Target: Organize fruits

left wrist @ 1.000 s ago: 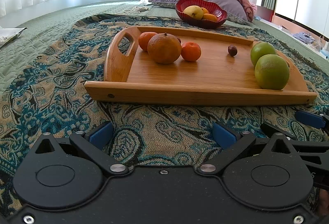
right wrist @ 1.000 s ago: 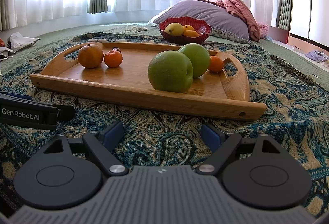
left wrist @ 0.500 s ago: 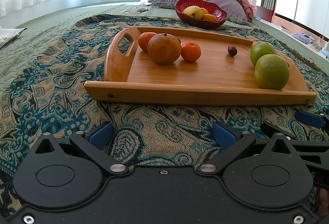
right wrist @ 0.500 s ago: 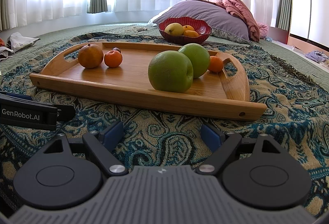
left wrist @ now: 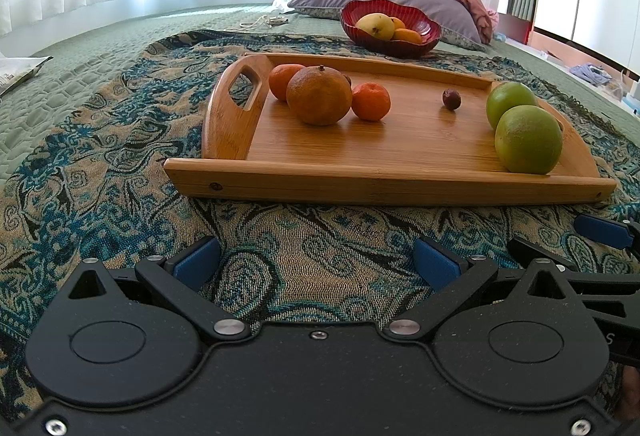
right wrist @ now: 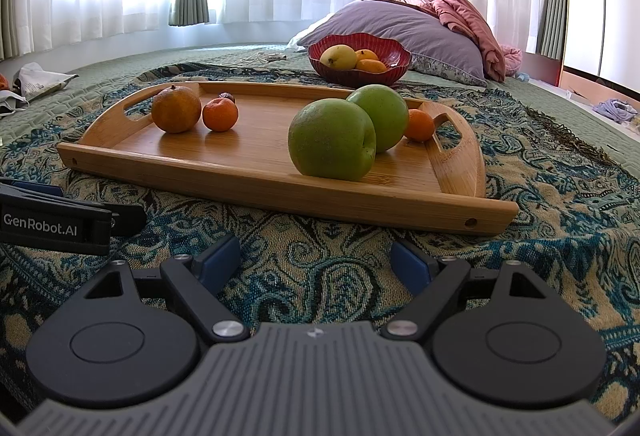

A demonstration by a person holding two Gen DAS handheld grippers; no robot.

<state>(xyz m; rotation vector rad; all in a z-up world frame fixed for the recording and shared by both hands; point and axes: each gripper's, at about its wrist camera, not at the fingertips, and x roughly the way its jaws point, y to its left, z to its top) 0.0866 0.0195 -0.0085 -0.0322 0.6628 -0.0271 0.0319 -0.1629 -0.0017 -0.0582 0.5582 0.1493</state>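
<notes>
1. Nothing has shifted over the last second: both views match the earlier ones, fruit and grippers alike.
2. At the left of the wooden tray (left wrist: 400,152), a large brownish orange (left wrist: 319,95) sits between two small tangerines (left wrist: 371,101), with a small dark fruit (left wrist: 451,99) farther right.
3. At the tray's right, two green apples (right wrist: 332,145) touch; a small tangerine (right wrist: 419,124) lies behind them.
4. Beyond the tray, the red bowl (right wrist: 394,70) on the bed holds a yellow fruit and orange ones.
5. The left gripper (left wrist: 316,264) and right gripper (right wrist: 316,262) hover near the blanket (right wrist: 560,220), jaws wide apart and empty.
6. With nothing moving, sorting stands paused; this layout fits either fruit awaiting the bowl or a finished arrangement.
</notes>
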